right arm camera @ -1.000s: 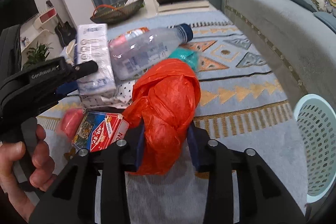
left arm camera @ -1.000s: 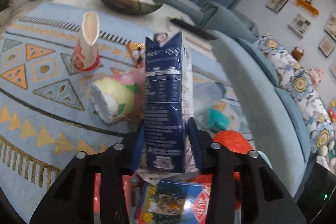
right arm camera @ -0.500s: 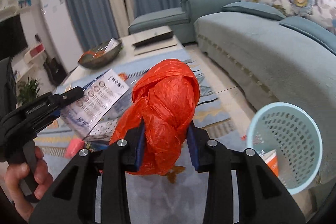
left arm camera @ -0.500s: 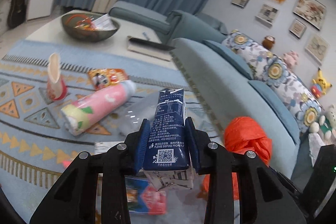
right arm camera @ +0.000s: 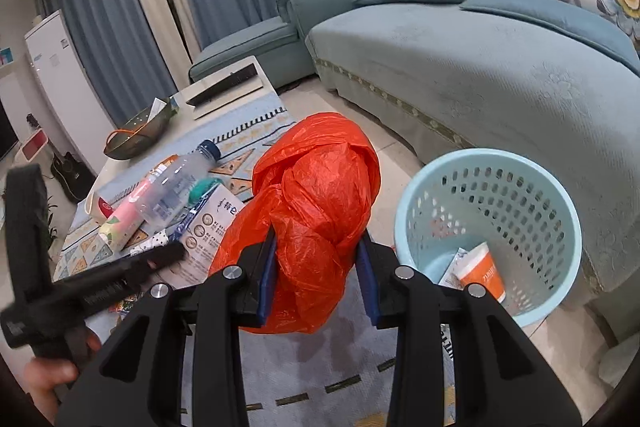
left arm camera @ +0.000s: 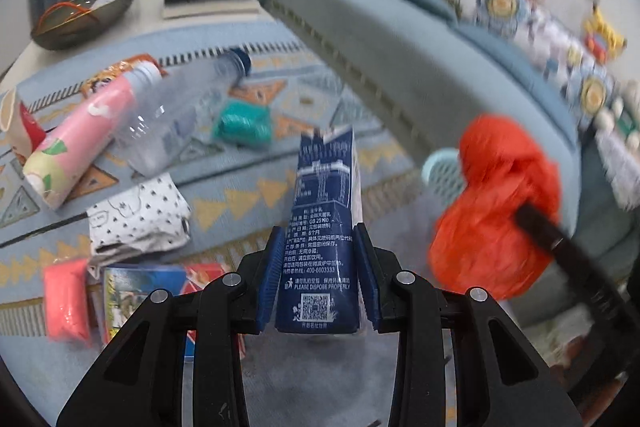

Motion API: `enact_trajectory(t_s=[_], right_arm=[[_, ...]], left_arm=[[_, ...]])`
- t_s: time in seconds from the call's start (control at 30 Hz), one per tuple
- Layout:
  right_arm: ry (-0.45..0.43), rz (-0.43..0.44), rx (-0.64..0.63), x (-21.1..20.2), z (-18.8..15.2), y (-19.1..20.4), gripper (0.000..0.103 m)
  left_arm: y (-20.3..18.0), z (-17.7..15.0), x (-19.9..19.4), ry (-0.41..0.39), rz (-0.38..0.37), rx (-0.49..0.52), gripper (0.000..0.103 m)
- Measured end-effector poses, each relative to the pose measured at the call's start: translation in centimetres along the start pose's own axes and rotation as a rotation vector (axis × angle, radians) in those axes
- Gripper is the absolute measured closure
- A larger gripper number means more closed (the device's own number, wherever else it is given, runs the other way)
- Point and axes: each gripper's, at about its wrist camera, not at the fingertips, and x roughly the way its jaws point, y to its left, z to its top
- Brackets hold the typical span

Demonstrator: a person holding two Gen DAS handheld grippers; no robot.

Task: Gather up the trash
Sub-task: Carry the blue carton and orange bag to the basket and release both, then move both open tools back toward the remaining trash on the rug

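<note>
Both your grippers have swung toward the basket at lower right: your left gripper clamps the carton, your right gripper the orange bag.

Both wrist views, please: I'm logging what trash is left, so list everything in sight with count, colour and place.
milk carton: 1, dark blue, held in the left gripper
plastic bag: 1, orange-red, held in the right gripper
waste basket: 1, light blue, on the floor by the sofa
cup: 1, orange and white, inside the basket
clear bottle: 1, blue cap, lying on the rug
pink bottle: 1, lying beside the clear one
teal wad: 1, on the rug
spotted wrapper: 1, white, on the rug
sofa: 1, blue-green, behind the basket
left gripper: 1, black, shut
right gripper: 1, black, shut
</note>
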Motion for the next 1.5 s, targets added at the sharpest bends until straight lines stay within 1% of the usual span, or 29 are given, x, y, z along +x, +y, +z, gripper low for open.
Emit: enact_trajectory(t_s=[0.13,0.17,0.23,0.3,0.33,0.37,0.4,0.47,0.5,0.57,0.67,0.77,0.83,0.93,1.1,1.13,1.2,1.23,1.27,1.33,1.4,1.43,1.47,1.5], right_arm=[[0.011,0.009,0.011,0.2,-0.1,-0.2,0.071],[0.013,0.009,0.011,0.2,-0.1,-0.2,0.071],[-0.005,0.001,0.01,-0.1,0.0,-0.2,0.071],[-0.04,-0.012,0.017,-1.1,0.5,-0.6,0.071],[-0.054,-0.017,0.023,-1.5,0.8,-0.9,0.071],[-0.077,-0.028,0.034,-2.2,1.1,-1.4,0.071],[-0.093,-0.038,0.041,-2.7,1.4,-1.8,0.071],[-0.138,-0.069,0.067,-4.1,2.2,-3.2,0.071],[-0.151,-0.081,0.076,-4.5,2.5,-3.7,0.071],[-0.185,-0.134,0.102,-5.5,3.2,-5.4,0.071],[-0.201,-0.212,0.134,-6.0,3.8,-7.6,0.071],[-0.189,-0.264,0.179,-5.8,3.8,-10.3,0.071],[-0.163,-0.306,0.228,-5.2,3.4,-12.4,0.071],[-0.101,-0.346,0.292,-3.7,2.3,-15.3,0.068],[-0.024,-0.387,0.341,-1.3,0.4,-17.9,0.068],[-0.011,-0.399,0.349,-0.8,0.0,-18.2,0.068],[0.003,-0.4,0.356,-0.3,-0.5,-18.5,0.067],[0.011,-0.404,0.355,0.0,-0.7,-18.5,0.064],[0.017,-0.405,0.353,0.2,-0.7,-18.4,0.06],[0.02,-0.404,0.336,0.4,-0.9,-18.0,0.056],[0.017,-0.408,0.315,0.5,-0.3,-17.7,0.052],[0.015,-0.413,0.302,0.4,-0.2,-17.4,0.049],[0.013,-0.414,0.296,0.4,-0.2,-17.0,0.048],[0.012,-0.409,0.292,0.4,-0.2,-16.8,0.048]], left_arm=[[-0.9,-0.4,1.4,0.027,0.016,0.054,0.066],[-0.8,-0.3,1.7,0.034,0.016,0.059,0.068],[-1.0,-0.2,2.0,0.029,0.004,0.053,0.068],[-1.0,0.1,1.3,-0.005,-0.013,0.036,0.069],[-1.0,0.2,0.7,-0.029,-0.042,0.019,0.069],[-1.0,0.6,-0.2,-0.07,-0.095,-0.002,0.069],[-1.3,1.0,-1.2,-0.104,-0.124,-0.008,0.069],[-2.6,2.0,-3.1,-0.172,-0.147,0.018,0.069],[-3.2,2.5,-3.6,-0.188,-0.157,0.027,0.069],[-5.3,3.5,-4.5,-0.216,-0.195,0.059,0.069],[-8.7,4.7,-4.2,-0.221,-0.229,0.099,0.069],[-12.2,4.9,-2.8,-0.212,-0.235,0.147,0.069],[-14.1,4.8,-1.4,-0.195,-0.233,0.176,0.069],[-15.6,4.4,1.3,-0.146,-0.243,0.187,0.069],[-17.0,3.4,4.5,-0.097,-0.239,0.225,0.068],[-17.1,3.3,4.8,-0.094,-0.238,0.231,0.07],[-17.2,2.9,5.4,-0.083,-0.24,0.24,0.071],[-17.1,2.8,5.6,-0.08,-0.24,0.24,0.071],[-17.2,2.8,5.7,-0.08,-0.241,0.239,0.069],[-16.9,2.7,5.9,-0.074,-0.246,0.237,0.065],[-16.7,2.6,5.8,-0.079,-0.233,0.239,0.062],[-16.5,2.5,5.7,-0.081,-0.232,0.238,0.058],[-16.3,2.5,5.5,-0.085,-0.231,0.235,0.054],[-16.2,2.5,5.3,-0.09,-0.229,0.232,0.053]])
